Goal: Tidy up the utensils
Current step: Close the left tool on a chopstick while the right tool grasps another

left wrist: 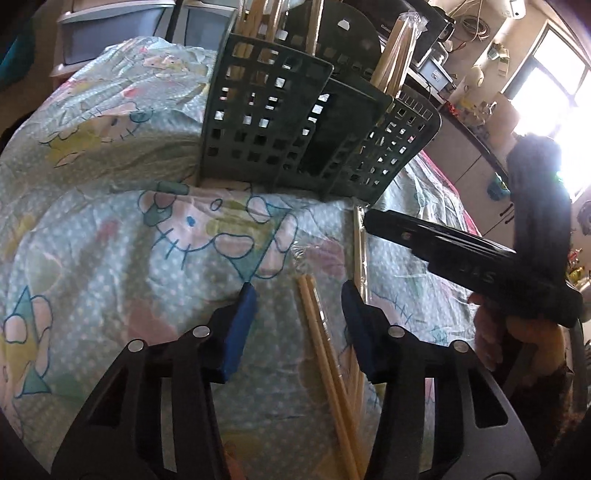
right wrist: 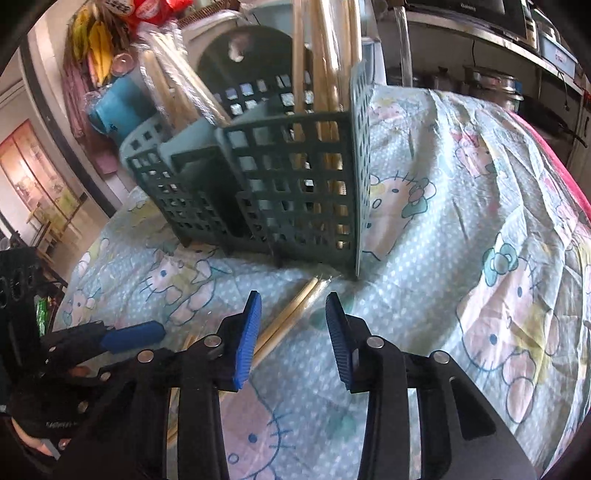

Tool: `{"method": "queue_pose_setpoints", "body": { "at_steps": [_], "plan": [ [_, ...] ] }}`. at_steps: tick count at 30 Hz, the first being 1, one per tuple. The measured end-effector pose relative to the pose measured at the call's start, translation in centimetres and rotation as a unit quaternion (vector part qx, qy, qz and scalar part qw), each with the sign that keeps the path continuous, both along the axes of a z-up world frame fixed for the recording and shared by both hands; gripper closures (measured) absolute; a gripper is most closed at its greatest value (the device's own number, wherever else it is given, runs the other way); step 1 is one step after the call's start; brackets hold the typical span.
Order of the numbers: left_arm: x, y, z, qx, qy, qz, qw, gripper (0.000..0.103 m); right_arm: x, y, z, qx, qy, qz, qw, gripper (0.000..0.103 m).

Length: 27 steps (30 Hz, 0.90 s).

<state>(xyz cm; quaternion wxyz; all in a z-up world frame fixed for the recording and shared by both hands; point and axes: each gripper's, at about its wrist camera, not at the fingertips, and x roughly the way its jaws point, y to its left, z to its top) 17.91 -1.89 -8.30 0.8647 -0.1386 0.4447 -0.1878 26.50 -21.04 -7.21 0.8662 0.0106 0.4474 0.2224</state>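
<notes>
A dark green perforated utensil holder (left wrist: 280, 125) stands on the Hello Kitty cloth (left wrist: 110, 236) and holds several wrapped wooden chopsticks (left wrist: 255, 22). It also shows in the right wrist view (right wrist: 295, 192). Loose wrapped chopsticks (left wrist: 328, 362) lie on the cloth between the fingers of my open left gripper (left wrist: 299, 299). Another wrapped pair (left wrist: 359, 251) lies just right of them. In the right wrist view, chopsticks (right wrist: 291, 314) lie ahead of my open, empty right gripper (right wrist: 293, 301). The right gripper's black body (left wrist: 461, 258) shows at the right of the left wrist view.
The left gripper's blue finger (right wrist: 133, 338) shows at the lower left of the right wrist view. Shelves with clutter (left wrist: 436, 55) stand behind the holder. A bright window (left wrist: 546, 96) is at the far right. A blue cup (right wrist: 118, 107) sits behind the holder.
</notes>
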Motion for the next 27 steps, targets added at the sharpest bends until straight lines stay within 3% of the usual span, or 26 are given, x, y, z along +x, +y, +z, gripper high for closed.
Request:
{"method": "queue_pose_setpoints", "body": {
  "at_steps": [6, 11, 15, 20, 22, 27],
  "plan": [
    [0.9, -1.6, -0.2, 0.031, 0.008, -0.009, 0.9995, 0.062, 1.4, 0.1, -1.4, -0.004, 0.028, -0.020, 0.999, 0.071],
    [1.2, -2.2, -0.3, 0.064, 0.000, -0.012, 0.9978, 0.062, 1.1, 0.4, -1.9, -0.025, 0.017, -0.023, 0.999, 0.075],
    [1.2, -2.2, -0.5, 0.088, -0.008, -0.009, 0.9960, 0.077, 0.8, 0.0, -2.1, -0.019, 0.015, -0.027, 0.999, 0.078],
    [1.7, -0.5, -0.9, 0.055, -0.001, -0.004, 0.9985, 0.089, 0.2, -0.9, -2.1, -0.011, 0.014, -0.039, 0.999, 0.087],
    [1.9, 0.6, -1.2, 0.024, 0.008, -0.002, 0.9997, 0.092, 0.0, -1.6, -1.9, -0.005, 0.016, -0.047, 0.999, 0.092],
    [1.9, 1.1, -1.3, 0.017, 0.011, 0.000, 0.9998, 0.096, -0.7, -3.6, -1.6, 0.023, 0.030, -0.063, 0.997, 0.097]
  ]
}}
